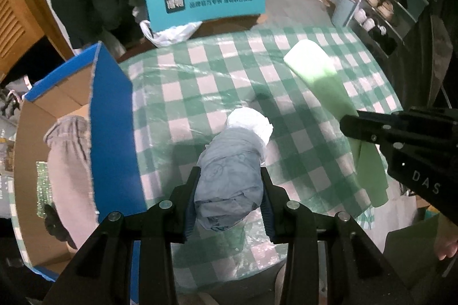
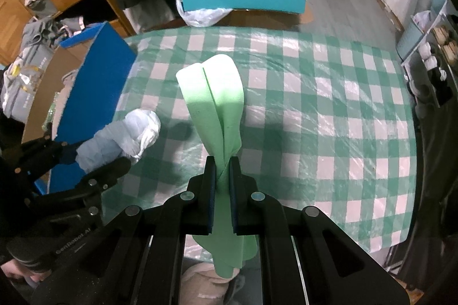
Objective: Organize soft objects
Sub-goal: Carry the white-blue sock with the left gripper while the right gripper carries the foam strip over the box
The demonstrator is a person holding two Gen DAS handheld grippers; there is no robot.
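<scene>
Glossy checked tablecloth [image 2: 329,116]; jaws pinch crumpled bundle [image 1: 229,179], perhaps foam strip [image 2: 217,104].

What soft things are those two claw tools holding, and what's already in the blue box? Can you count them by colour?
Pale blue-white cloth bundle, gripped by the left gripper: 1
Green foam sheet, folded, pinched by the right gripper: 1
Grey-beige garment inside the blue cardboard box: 1
Total: 3

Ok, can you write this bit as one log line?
left hand-held gripper: shut on grey bundle | right hand-held gripper: shut on green foam | box: left of table
</scene>
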